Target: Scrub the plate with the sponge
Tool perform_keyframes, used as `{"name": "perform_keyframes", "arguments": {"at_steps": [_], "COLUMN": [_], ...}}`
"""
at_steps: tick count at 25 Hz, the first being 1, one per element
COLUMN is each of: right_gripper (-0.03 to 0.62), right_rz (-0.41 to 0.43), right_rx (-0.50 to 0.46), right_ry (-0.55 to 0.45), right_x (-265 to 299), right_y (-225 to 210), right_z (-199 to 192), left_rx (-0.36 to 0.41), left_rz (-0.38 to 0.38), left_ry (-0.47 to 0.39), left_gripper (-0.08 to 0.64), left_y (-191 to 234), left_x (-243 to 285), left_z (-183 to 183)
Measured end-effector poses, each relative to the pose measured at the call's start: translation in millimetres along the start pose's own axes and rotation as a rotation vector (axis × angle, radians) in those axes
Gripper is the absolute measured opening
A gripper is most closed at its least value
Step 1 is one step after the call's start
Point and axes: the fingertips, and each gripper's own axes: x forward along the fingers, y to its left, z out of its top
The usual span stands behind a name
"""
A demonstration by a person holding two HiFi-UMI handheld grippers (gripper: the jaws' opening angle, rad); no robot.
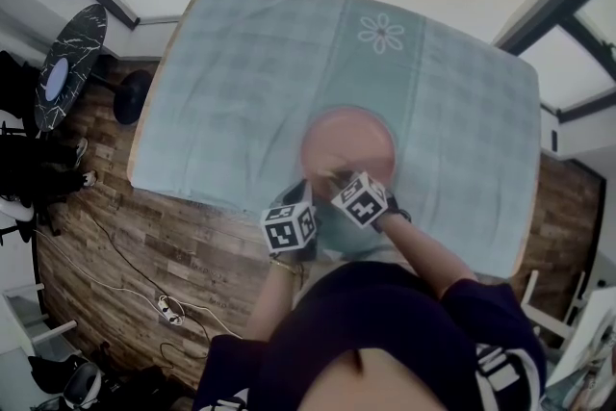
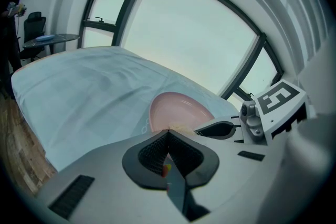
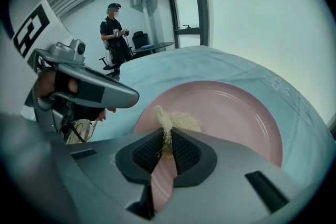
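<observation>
The plate [image 3: 231, 113] is glossy, the sponge [image 3: 176, 122] fibrous, the tablecloth [image 1: 241, 72] matt cloth.
</observation>
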Motion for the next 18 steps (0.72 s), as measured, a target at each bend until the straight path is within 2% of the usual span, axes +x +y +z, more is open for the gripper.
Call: {"name": "perform_keyframes", "arguments": {"at_steps": [7,18], "right_gripper": [0.038,0.038], "right_rz": [0.004,-0.064], "right_rx": [-0.005,0.025], "right_ry": [0.061,0.125], "right_x": [-13,-28], "right_y": [-4,-30], "right_z": [-20,-44], "left_rx": [0.001,0.003], "left_rz": [-0.008,-0.018], "left_ry": [0.001,0.008], "left_gripper": [0.009,0.009], "left_y": [-6,-10], "left_x": [-1,0], "left_z": [-3,-7]}}
